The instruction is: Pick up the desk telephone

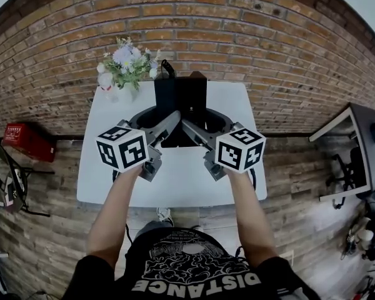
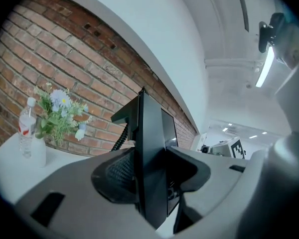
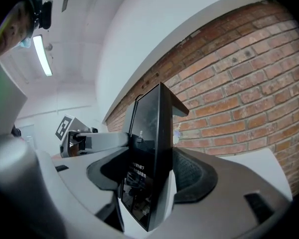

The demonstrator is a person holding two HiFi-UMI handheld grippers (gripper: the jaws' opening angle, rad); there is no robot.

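1. Black plastic makes up the desk telephone (image 1: 182, 99), which is seen at the middle of the far half of the white table (image 1: 237, 167), close to the brick wall (image 1: 250, 36). Whether its base touches the tabletop cannot be told.
2. The telephone is clamped from both sides. In the left gripper view, the jaws of the left gripper (image 2: 153, 176) are pressed against its left edge, with the dark body filling the gap between them.
3. In the right gripper view, the jaws of the right gripper (image 3: 150, 176) are closed the same way on its right edge, with the glossy front panel turned towards the camera.
4. Both bare forearms are stretched forward over the table's near edge. The two grippers are angled inward, so that they meet at the telephone in a V. The marker cubes (image 1: 122, 147) are held nearest the person.
5. A coiled cord (image 2: 120, 139) is seen hanging at the back of the telephone.
6. At the far left corner of the table, a bunch of flowers (image 1: 126, 64) is set in a white vase (image 2: 39, 152), with a clear bottle (image 2: 26, 128) just beside it. These stand apart from the telephone and both grippers.
7. On the wooden floor to the left lies a red box (image 1: 28, 141). A second desk (image 1: 353, 120) is seen at the right.
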